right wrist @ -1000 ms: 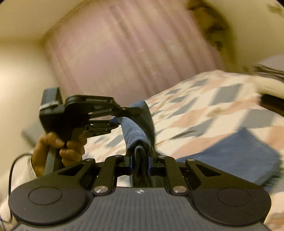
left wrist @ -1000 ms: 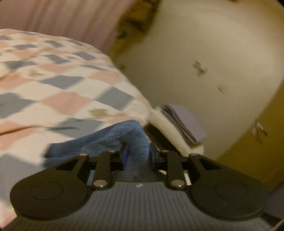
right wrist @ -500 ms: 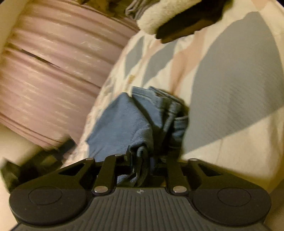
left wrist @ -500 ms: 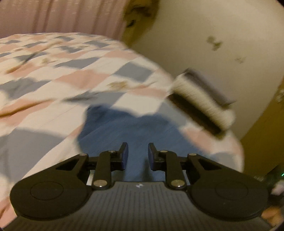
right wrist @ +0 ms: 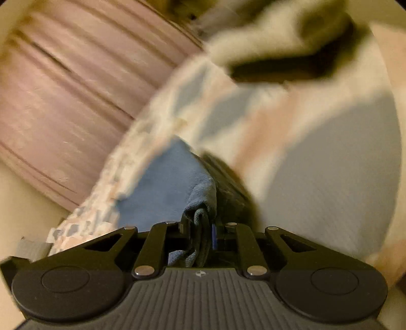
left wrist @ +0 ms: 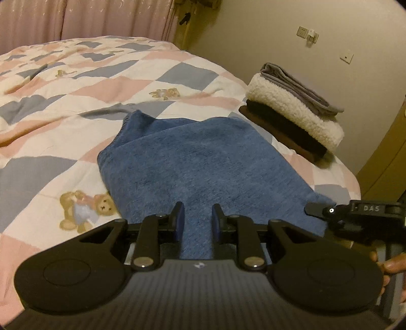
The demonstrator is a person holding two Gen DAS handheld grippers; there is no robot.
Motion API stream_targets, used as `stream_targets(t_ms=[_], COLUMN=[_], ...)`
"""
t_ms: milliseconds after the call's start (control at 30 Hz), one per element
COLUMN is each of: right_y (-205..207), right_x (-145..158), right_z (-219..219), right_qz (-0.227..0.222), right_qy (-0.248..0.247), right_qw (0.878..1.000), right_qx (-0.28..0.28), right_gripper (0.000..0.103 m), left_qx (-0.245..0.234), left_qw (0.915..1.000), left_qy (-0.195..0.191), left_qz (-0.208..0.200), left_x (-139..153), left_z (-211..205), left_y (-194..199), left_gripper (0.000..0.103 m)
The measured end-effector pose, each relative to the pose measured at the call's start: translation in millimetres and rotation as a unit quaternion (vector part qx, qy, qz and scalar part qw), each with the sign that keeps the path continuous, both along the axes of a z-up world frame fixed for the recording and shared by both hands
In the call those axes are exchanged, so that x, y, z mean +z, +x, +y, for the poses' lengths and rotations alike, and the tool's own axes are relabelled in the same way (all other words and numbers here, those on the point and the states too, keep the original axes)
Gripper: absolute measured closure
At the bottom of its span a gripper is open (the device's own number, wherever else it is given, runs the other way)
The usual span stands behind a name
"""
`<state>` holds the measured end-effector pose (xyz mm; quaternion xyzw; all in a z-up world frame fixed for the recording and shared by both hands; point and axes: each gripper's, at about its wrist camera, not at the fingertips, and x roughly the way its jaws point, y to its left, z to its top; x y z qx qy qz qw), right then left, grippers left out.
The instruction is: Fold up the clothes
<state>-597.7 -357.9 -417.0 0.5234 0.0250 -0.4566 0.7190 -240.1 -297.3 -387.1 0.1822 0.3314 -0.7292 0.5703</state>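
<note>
A blue towel (left wrist: 215,162) lies folded and nearly flat on the checked quilt (left wrist: 76,83). My left gripper (left wrist: 197,218) sits low over the towel's near edge, and blue cloth fills the narrow gap between its pads. In the right wrist view, which is blurred and tilted, my right gripper (right wrist: 200,228) has bunched folds of the towel (right wrist: 165,187) between its pads, and its jaws are closing on them. The right gripper's black body (left wrist: 360,215) shows at the towel's near right corner in the left wrist view, with a hand (left wrist: 390,266) below it.
A stack of folded clothes (left wrist: 291,111), grey on fluffy white on dark brown, sits on the bed's right side beyond the towel. It shows blurred at the top of the right wrist view as the stack (right wrist: 266,45). A pink curtain (left wrist: 88,17) hangs behind the bed.
Both grippers have come down and the towel, hanging lifted between them before, now lies spread on the quilt. The right wrist view has rolled sideways. Both still have towel between their pads.
</note>
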Motion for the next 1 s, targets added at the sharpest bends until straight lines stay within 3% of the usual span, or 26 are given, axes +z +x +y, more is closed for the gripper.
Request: stream_targets(t_ms=[67,167,200,267,333,467,533,600,667,733,800,933,1000], right_y=[-1.0,0.2,-1.5,-8.8,-16.6,-21.7,-16.2,-9.0,0.7,12.5,19.0,18.8,22.9], right_x=[-1.8,11.1,21.2,43.1,52.9,34.2,16.5,7.2,3.2,0.9,2.4,18.8,29.3], right_z=[3.2,1.5,3.9,8.5,-3.3,-46.6,-63.2,-69.1,-69.8,-68.9,-65.1,-42.5,-21.6], right_qz=[-0.009,0.022,0.043,0.094,0.09,0.037,0.017,0.01,0.021,0.054,0.076,0.04,0.012], right_qy=[0.004,0.006,-0.006,-0.043,-0.05,0.017,0.056,0.072,0.078,0.079,0.079,0.088,0.087], right_qw=[1.0,1.0,0.999,0.995,0.994,0.995,0.99,0.987,0.984,0.982,0.982,0.987,0.988], right_qx=[-0.008,0.002,-0.001,-0.005,0.024,0.093,0.127,0.144,0.158,0.161,0.154,0.129,0.128], right_gripper=[0.09,0.078,0.061,0.046,0.007,0.011,0.012,0.018,0.022,0.038,0.045,0.064,0.065], left_qx=[0.019,0.047,0.055,0.06,0.059,0.073,0.084,0.079,0.076,0.073,0.063,0.046,0.038], left_qw=[0.9998,0.9986,0.9984,0.9969,0.9882,0.9519,0.9372,0.9304,0.9319,0.9367,0.9415,0.9547,0.9581], left_qy=[-0.006,-0.021,-0.012,0.017,0.061,0.105,0.108,0.104,0.104,0.101,0.092,0.061,0.048], left_qz=[-0.004,-0.007,0.001,0.048,0.128,0.278,0.321,0.343,0.339,0.327,0.318,0.288,0.28], left_x=[9.1,22.4,21.3,11.0,-10.8,-58.2,-69.6,-73.6,-73.9,-71.2,-62.3,-26.9,-7.9], left_z=[10.4,32.7,37.2,41.3,35.6,22.7,19.1,13.9,7.7,6.2,8.2,20.3,31.8], left_y=[7.4,24.2,31.0,44.4,54.1,65.3,70.1,69.2,65.2,64.9,67.1,80.3,93.8], left_gripper=[0.082,0.054,0.043,0.041,0.04,0.038,0.041,0.048,0.049,0.064,0.074,0.078,0.078])
